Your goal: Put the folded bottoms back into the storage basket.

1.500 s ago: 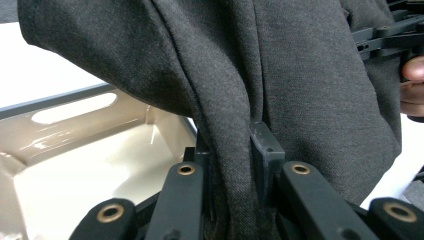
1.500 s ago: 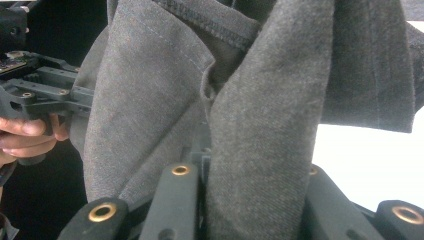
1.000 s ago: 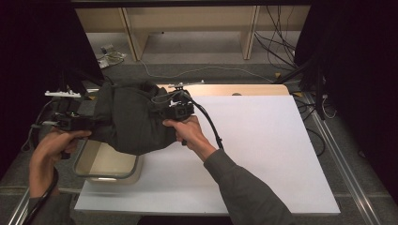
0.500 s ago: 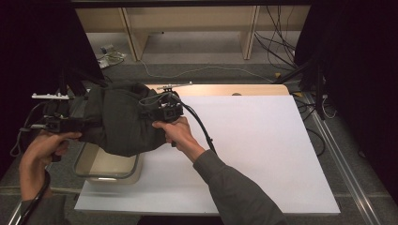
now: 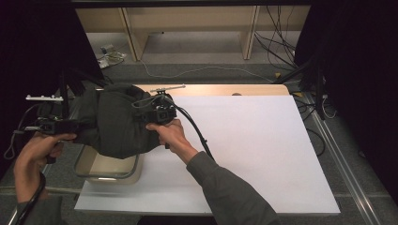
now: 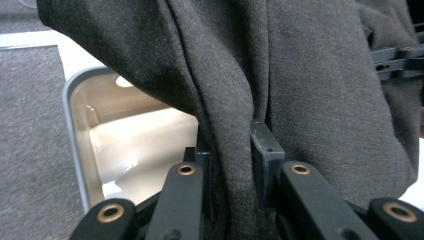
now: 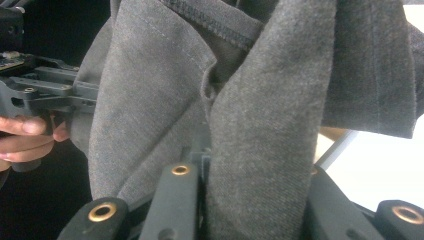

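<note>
A dark grey garment [image 5: 115,124] hangs bunched in the air between my two grippers, over the left end of the table. My left gripper [image 5: 75,126] holds its left side. In the left gripper view the jaws [image 6: 232,145] are shut on a fold of the garment [image 6: 310,90]. My right gripper [image 5: 149,114] holds the garment's right side. In the right gripper view, its jaws [image 7: 207,150] are shut on a thick fold of the cloth [image 7: 260,100]. The left gripper [image 7: 45,90] and the hand on it appear at that view's left edge.
Right under the garment stands a beige bin with a grey rim [image 5: 84,164], also seen in the left gripper view [image 6: 70,115]. A white board [image 5: 244,145] covers the table to the right. Cables [image 5: 281,51] and wooden shelving [image 5: 187,28] lie beyond the far edge.
Both grippers have carried the garment leftwards, so it now hangs further over the bin and the table's left edge. Both stay shut on the cloth.
</note>
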`<control>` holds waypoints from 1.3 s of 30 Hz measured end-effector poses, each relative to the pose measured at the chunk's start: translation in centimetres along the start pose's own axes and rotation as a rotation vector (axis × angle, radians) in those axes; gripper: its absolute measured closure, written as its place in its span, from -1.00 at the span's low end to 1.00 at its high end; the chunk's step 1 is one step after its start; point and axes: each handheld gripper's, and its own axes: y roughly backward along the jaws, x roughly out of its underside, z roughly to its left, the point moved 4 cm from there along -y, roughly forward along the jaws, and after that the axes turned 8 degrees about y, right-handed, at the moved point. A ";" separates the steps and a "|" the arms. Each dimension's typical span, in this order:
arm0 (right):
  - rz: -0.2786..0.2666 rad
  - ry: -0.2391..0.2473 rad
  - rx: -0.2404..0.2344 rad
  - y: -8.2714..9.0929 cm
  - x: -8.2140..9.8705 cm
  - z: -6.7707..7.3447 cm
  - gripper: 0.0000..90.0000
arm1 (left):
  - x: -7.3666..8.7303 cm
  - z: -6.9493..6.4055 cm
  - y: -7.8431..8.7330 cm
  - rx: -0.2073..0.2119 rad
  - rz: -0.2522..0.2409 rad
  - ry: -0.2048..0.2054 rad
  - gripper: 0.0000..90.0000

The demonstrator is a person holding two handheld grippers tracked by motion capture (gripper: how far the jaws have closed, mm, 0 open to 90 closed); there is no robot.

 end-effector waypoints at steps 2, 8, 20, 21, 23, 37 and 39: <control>0.007 0.002 0.003 -0.3 0.1 0.1 0.68 | 0.1 0.2 -0.1 -0.010 0.007 0.005 0.73; 0.015 -0.002 0.004 -1.2 0.5 0.4 0.68 | 0.4 0.9 -0.2 -0.036 0.018 0.010 0.73; 0.059 -0.004 0.015 -3.1 2.0 0.7 0.68 | 1.1 2.2 -1.1 -0.078 0.071 0.032 0.73; 0.063 -0.005 0.016 -3.2 2.1 0.6 0.68 | 1.2 2.3 -1.2 -0.079 0.077 0.032 0.73; 0.069 -0.016 0.016 -3.5 2.4 0.5 0.68 | 1.3 2.5 -1.5 -0.081 0.083 0.043 0.73; 0.106 -0.037 0.029 -4.6 3.1 0.3 0.65 | 2.0 3.7 -3.4 -0.160 0.148 0.074 0.72; 0.112 -0.042 0.030 -4.7 3.2 0.2 0.65 | 2.1 3.9 -3.7 -0.166 0.154 0.081 0.72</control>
